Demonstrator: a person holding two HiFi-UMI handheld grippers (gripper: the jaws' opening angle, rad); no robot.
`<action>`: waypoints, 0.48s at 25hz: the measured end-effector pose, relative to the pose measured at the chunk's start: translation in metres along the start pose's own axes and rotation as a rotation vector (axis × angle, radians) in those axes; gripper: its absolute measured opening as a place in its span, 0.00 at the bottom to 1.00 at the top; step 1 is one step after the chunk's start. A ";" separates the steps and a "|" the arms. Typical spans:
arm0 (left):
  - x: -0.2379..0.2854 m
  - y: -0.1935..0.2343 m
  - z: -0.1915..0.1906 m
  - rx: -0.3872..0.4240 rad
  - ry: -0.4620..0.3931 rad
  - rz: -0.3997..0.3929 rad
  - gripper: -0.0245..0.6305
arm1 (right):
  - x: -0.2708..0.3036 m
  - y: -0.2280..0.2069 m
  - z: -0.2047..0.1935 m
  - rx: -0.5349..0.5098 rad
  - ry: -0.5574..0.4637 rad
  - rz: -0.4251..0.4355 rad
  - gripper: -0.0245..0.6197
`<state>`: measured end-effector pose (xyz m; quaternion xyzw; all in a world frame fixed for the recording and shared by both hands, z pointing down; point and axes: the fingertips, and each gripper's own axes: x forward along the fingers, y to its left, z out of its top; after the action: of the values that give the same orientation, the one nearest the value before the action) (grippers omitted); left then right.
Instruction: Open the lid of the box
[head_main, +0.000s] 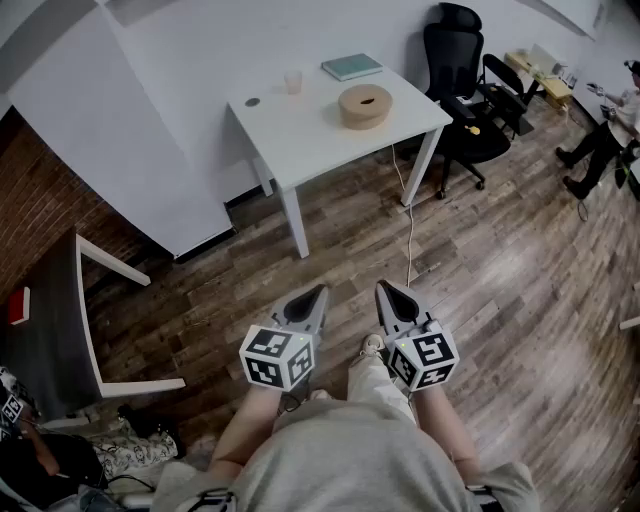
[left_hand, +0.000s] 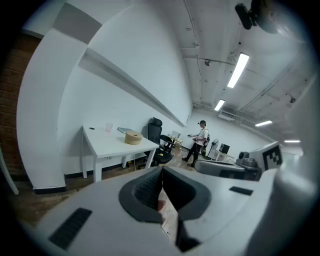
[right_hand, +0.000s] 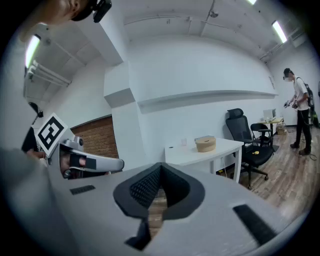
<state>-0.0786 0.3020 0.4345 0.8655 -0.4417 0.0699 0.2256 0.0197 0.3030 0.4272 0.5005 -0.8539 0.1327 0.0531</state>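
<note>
Tongs, the left tongs (head_main: 316, 292) and right tongs (head_main: 384, 289), are held pressed together and empty, since the lidded box (head_main: 365, 106) on the tabletop (head_main: 300, 135) at twelve o'clock is judged out of reach.

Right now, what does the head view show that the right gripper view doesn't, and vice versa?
Head view only: the right gripper's marker cube and the wearer's own legs. Right gripper view only: the ceiling lights and that gripper's shut jaws up close. Both: the white table with the round box and cup, the black chair, and the left gripper.
</note>
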 end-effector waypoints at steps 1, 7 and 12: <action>-0.012 0.002 -0.005 -0.001 0.003 0.004 0.05 | -0.006 0.013 -0.003 -0.002 -0.003 0.001 0.03; -0.074 0.003 -0.030 0.008 0.001 0.023 0.05 | -0.045 0.069 -0.019 -0.025 0.008 -0.005 0.03; -0.100 0.000 -0.038 0.044 -0.008 0.044 0.05 | -0.065 0.090 -0.028 -0.019 0.015 0.001 0.03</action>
<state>-0.1353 0.3924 0.4360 0.8605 -0.4600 0.0811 0.2032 -0.0281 0.4072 0.4241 0.4984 -0.8550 0.1283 0.0643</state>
